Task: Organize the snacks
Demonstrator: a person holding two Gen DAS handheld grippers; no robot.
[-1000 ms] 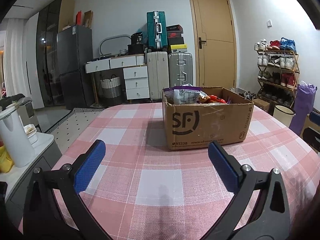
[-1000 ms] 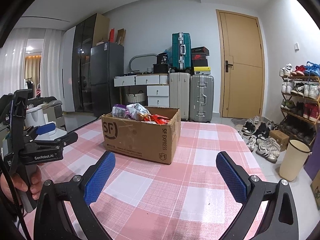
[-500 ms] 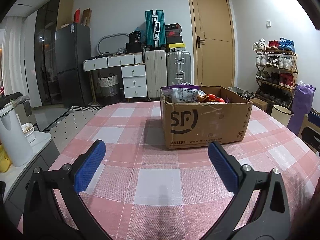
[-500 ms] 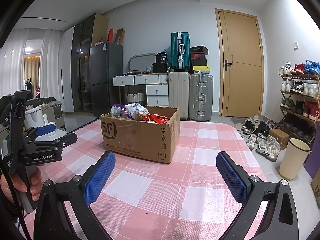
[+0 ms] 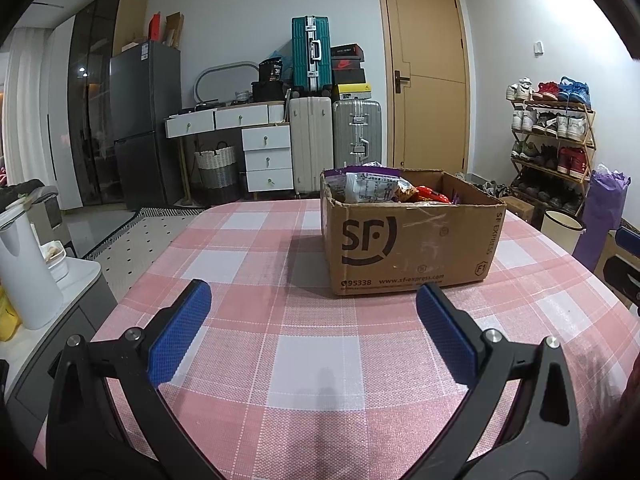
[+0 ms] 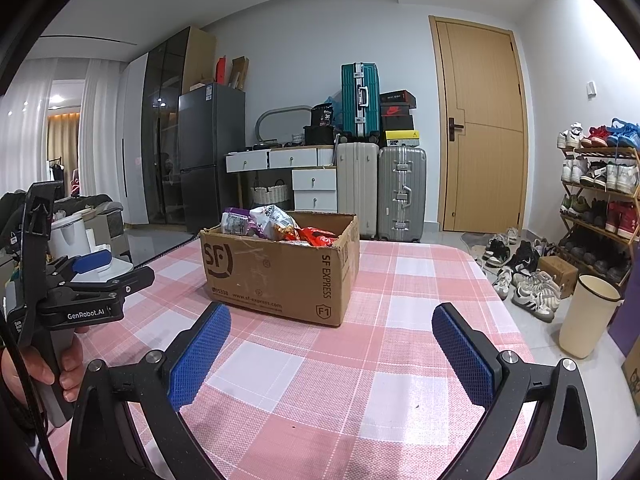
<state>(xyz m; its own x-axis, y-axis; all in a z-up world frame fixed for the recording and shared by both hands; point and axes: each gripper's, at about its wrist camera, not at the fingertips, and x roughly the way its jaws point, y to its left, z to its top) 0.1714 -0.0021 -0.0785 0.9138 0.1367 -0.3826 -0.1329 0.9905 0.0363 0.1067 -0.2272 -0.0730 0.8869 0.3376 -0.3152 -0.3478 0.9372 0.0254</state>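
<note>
The cardboard box (image 5: 412,240) of snack packets (image 5: 372,187) sits on the pink checked tablecloth (image 5: 312,360), ahead of both tools and touching neither. The left gripper (image 5: 310,320) hovers spread wide and empty, with the box ahead and slightly right. The right gripper (image 6: 330,340) hovers likewise released, with the box ahead-left.

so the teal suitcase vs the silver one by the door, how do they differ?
Colour: the teal suitcase is blue-green, the silver suitcase grey metallic. Position: the teal suitcase stands raised, seemingly on top of the cream suitcase, while the silver suitcase appears to stand on the floor with shoe boxes stacked on it. Shared: both are upright, ribbed hard shells with metal frames.
</note>
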